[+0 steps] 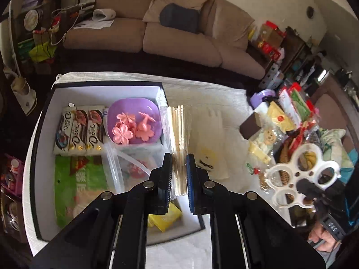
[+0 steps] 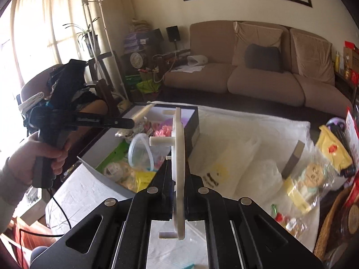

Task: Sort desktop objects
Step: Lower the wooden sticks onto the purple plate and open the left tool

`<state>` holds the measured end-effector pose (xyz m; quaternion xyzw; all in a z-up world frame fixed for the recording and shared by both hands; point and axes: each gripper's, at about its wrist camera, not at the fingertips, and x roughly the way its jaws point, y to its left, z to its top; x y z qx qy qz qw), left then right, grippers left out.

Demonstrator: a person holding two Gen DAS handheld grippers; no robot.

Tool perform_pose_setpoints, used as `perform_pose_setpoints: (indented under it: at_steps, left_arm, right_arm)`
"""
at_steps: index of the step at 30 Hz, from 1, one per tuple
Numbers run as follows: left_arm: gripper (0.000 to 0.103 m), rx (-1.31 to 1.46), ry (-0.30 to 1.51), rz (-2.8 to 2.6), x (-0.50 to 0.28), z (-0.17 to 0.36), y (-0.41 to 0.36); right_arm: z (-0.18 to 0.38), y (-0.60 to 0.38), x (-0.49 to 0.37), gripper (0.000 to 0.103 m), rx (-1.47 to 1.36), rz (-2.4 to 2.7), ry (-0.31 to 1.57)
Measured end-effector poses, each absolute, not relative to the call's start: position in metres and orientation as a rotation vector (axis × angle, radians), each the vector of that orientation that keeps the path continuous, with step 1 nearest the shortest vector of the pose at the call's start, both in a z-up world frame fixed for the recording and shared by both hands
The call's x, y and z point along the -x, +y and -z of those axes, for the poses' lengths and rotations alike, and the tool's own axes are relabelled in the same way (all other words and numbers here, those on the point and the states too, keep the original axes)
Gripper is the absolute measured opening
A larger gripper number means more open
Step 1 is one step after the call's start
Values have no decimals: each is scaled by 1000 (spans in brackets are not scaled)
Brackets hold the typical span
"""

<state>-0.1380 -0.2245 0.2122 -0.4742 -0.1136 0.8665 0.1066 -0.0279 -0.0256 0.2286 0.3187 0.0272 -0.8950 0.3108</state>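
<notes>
My left gripper [image 1: 179,168] is shut on a clear packet of wooden sticks [image 1: 178,134], held above the right wall of the black-rimmed white storage box [image 1: 40,134]. The box holds Dove chocolate bars [image 1: 78,132], a purple bowl [image 1: 134,121] of pink flower clips, a green packet [image 1: 78,183] and clear tubs. My right gripper [image 2: 178,179] is shut on a white plastic holder with round holes [image 2: 178,168], seen edge-on; in the left wrist view it [image 1: 298,174] hangs over the snack pile at the right.
A white cloth [image 1: 213,103] covers the table, with plastic bags [image 1: 208,157] lying on it. Snack packets [image 1: 280,121] and a purple-lidded jar [image 1: 262,96] crowd the right side. A beige sofa [image 1: 179,33] stands behind the table.
</notes>
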Motion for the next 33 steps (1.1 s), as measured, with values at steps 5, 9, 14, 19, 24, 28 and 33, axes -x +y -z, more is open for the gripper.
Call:
perform_pose_setpoints:
  at_steps: [5, 9, 14, 19, 24, 28, 33]
  left_arm:
    - [11, 1596, -345, -2498, 216, -168, -242]
    - [11, 1669, -461, -2462, 255, -133, -252]
    - [11, 1741, -431, -2476, 278, -98, -244]
    - [21, 1763, -525, -2454, 280, -84, -247]
    - [50, 1634, -648, -2483, 261, -114, -277]
    - [51, 1583, -676, -2552, 243, -135, -314]
    - [51, 1532, -776, -2571, 219, -141, -362]
  right_arm:
    - [-230, -61, 78, 5, -839, 2336, 112]
    - [-222, -84, 116, 5, -857, 2313, 100]
    - [-205, -107, 147, 5, -893, 2303, 92]
    - [-196, -120, 162, 5, -919, 2300, 104]
    - [-194, -138, 176, 5, -923, 2311, 179]
    - [-188, -166, 190, 5, -927, 2329, 279]
    - [-167, -230, 200, 5, -869, 2360, 676]
